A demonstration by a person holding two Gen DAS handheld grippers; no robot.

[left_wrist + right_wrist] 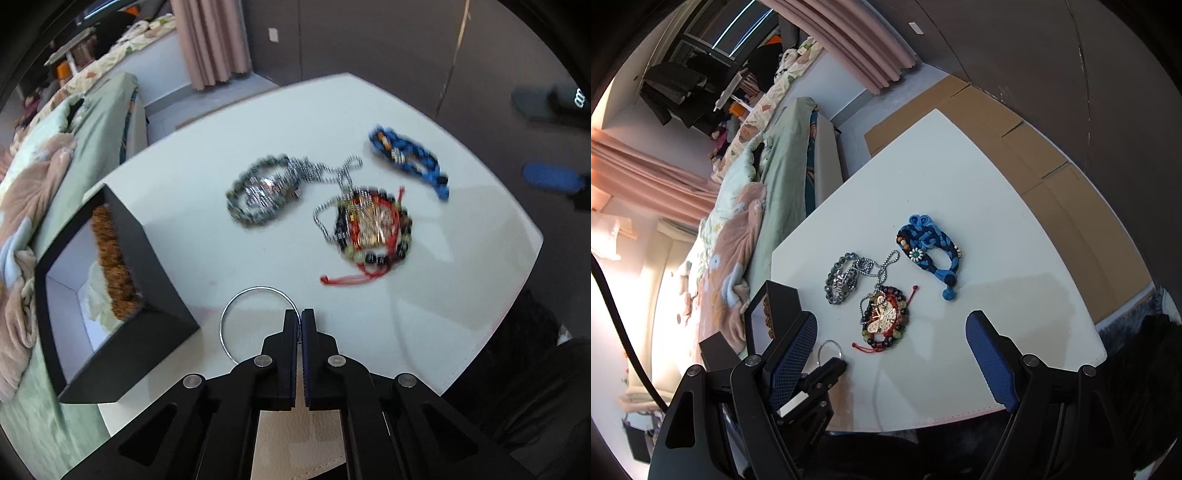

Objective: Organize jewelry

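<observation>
The left gripper (299,317) is pressing its jaws together on the rim of a thin silver bangle (236,310), pinching it at the near right of the ring while the rest of the hoop is lying over the white table (461,295). The right gripper (892,328) is holding its blue-padded jaws spread wide, gripping nothing, and hovering over the near part of the table.

Step in hand, as judged: the bangle is being picked up for transfer into the black box (147,266), which is sitting open just to the left of the ring at the table's left edge. The next move calls for lifting the ring clear of the surface, carrying it left over the box wall, and parting the jaws above the white interior. The thin rim is offering little grip, so slipping is a risk.

The remaining jewelry is lying farther out: a grey bead bracelet (258,195) tangled with a ball chain (325,173), a dark bead bracelet with red cord (369,229), and a blue braided bracelet (410,162) beyond.

The left wrist view is showing the box interior, holding a brown beaded piece (110,262) and pale padding; its distant items are blurring. The right wrist view is rendering those items sharply, revealing a butterfly pendant (882,315), and is showing the left gripper from the side.
</observation>
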